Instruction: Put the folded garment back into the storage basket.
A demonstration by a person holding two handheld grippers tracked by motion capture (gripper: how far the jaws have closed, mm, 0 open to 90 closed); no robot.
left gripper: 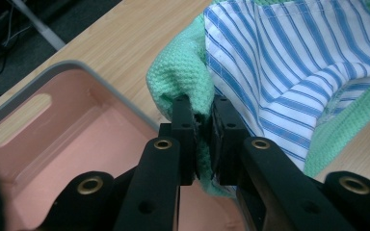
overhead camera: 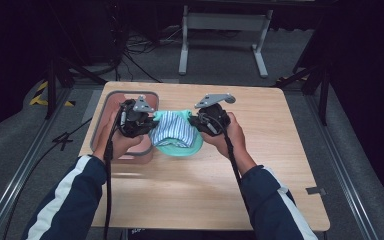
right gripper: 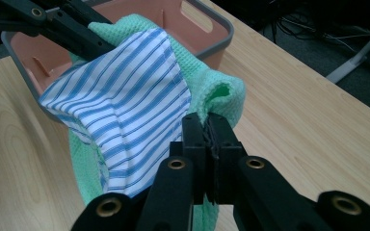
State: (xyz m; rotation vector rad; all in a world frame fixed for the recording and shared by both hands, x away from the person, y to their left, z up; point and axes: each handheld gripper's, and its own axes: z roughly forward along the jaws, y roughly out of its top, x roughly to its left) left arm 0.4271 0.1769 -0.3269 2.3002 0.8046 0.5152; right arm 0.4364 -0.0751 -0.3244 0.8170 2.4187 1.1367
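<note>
the pink bin [overhead camera: 111, 98] with its grey rim sits at the far left of the wooden table [overhead camera: 260, 165], close to the left edge, its inside bare in the left gripper view [left gripper: 77, 139]. just over its right wall, the left gripper [overhead camera: 147, 125] is clamped on the left edge of the green waffle cloth [overhead camera: 180, 148]; in the left gripper view the jaws pinch a fold of the green weave [left gripper: 183, 77] tight between them [left gripper: 201, 139].

the cloth hangs between the two hands, its long axis running left to right across the table, sagging in the middle so the lower edge looks to rest on the wood. a blue-and-white striped cloth [overhead camera: 172, 127] lies on top of it, its stripes slanting across the span [left gripper: 289, 62].

at the right, the right gripper [overhead camera: 196, 121] is closed on the opposite green edge; the right gripper view shows its jaws shut on a bunched corner of the green cloth [right gripper: 221, 94] at [right gripper: 207, 144], with the striped cloth [right gripper: 130, 91] beside it and the bin [right gripper: 207, 19] beyond.

right of that hand the tabletop lies open to its right edge, and the near half is open too.
</note>
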